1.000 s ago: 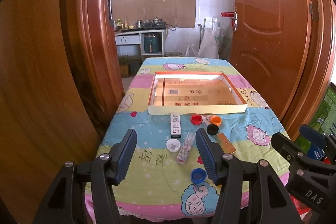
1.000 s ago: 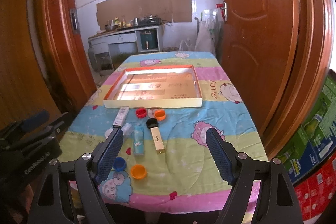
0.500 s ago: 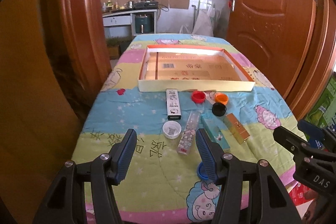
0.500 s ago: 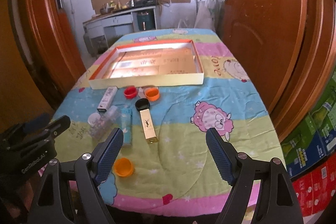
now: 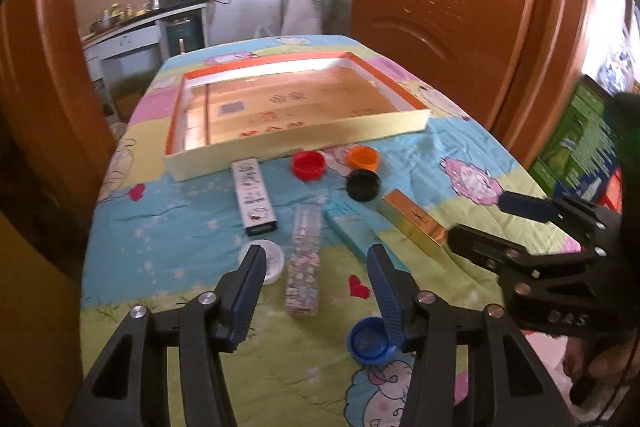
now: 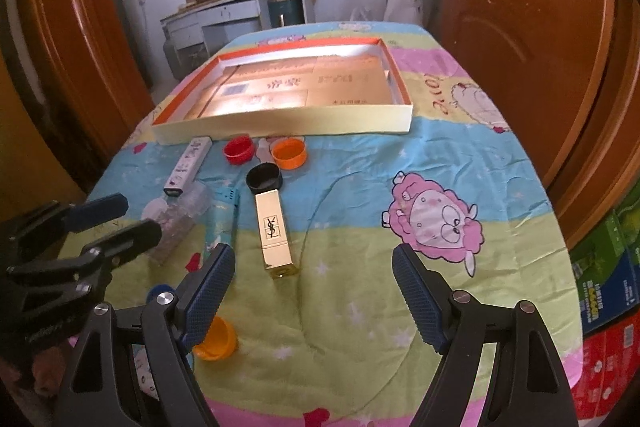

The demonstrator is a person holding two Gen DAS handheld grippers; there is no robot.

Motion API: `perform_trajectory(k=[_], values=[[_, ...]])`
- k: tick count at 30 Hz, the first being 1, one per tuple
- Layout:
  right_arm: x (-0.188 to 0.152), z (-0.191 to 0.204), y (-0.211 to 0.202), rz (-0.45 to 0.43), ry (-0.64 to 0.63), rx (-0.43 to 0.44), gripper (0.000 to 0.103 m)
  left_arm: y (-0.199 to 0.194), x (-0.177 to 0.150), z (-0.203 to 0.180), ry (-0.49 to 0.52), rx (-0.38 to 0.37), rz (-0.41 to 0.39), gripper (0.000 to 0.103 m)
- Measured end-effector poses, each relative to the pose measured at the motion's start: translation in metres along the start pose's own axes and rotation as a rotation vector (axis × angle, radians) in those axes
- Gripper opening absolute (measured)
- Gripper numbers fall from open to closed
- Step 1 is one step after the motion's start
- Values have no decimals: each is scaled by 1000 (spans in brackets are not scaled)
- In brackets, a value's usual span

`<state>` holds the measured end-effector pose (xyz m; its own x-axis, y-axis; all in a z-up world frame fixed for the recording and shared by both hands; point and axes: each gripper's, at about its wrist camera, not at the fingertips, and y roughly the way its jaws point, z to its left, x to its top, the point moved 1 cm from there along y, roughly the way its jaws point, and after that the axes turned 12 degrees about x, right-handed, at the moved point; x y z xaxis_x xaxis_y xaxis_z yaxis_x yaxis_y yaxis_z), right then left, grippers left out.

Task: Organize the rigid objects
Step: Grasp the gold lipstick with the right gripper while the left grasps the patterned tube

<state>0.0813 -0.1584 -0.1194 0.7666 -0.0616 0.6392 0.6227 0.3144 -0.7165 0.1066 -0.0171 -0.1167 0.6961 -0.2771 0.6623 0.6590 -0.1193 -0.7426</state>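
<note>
On the cartoon-print tablecloth, a shallow orange-rimmed tray (image 5: 296,143) lies beyond a scatter of small items. Among them are a white patterned box (image 5: 254,193), red cap (image 5: 308,165), orange cap (image 5: 363,157), black cap (image 5: 363,185), gold box (image 5: 412,221), teal box (image 5: 350,227), clear glitter box (image 5: 305,259), white cap (image 5: 272,261) and blue cap (image 5: 368,341). My left gripper (image 5: 316,259) hovers above the clear box with its jaws closing, pads off it. My right gripper (image 6: 313,257) hangs open and empty just beyond the gold box (image 6: 274,231). A second orange cap (image 6: 216,339) lies by its left finger.
Wooden doors (image 6: 520,27) close in on both sides of the table. Stacked cartons (image 6: 608,291) stand on the floor at the right. A kitchen counter (image 6: 240,3) shows through the doorway behind. The cloth's near edge (image 6: 320,411) runs just under the grippers.
Both grippers have come down and forward toward the table, so the items look larger. The left gripper's fingers have drawn slightly closer together. Nothing on the table has moved.
</note>
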Motion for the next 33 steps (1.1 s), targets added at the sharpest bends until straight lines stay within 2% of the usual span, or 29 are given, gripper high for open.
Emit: perform_trajectory(k=[3, 5, 7, 13, 15, 21, 33], values=[[1, -4, 7, 6, 12, 11, 82, 4, -5, -7, 23, -19, 18, 52], [3, -9, 12, 14, 31, 21, 82, 8, -8, -8, 31, -23, 33, 47], [3, -13, 14, 14, 47, 25, 82, 13, -8, -7, 24, -35, 48, 44], [4, -18, 19, 8, 54, 34, 82, 18, -4, 3, -19, -70, 61, 43], [5, -19, 20, 10, 52, 35, 82, 16, -4, 6, -29, -78, 65, 39], [7, -20, 24, 4, 58, 47, 82, 16, -10, 7, -20, -45, 83, 39], [5, -21, 34, 32, 49, 55, 82, 27, -14, 8, -38, -63, 119, 37]])
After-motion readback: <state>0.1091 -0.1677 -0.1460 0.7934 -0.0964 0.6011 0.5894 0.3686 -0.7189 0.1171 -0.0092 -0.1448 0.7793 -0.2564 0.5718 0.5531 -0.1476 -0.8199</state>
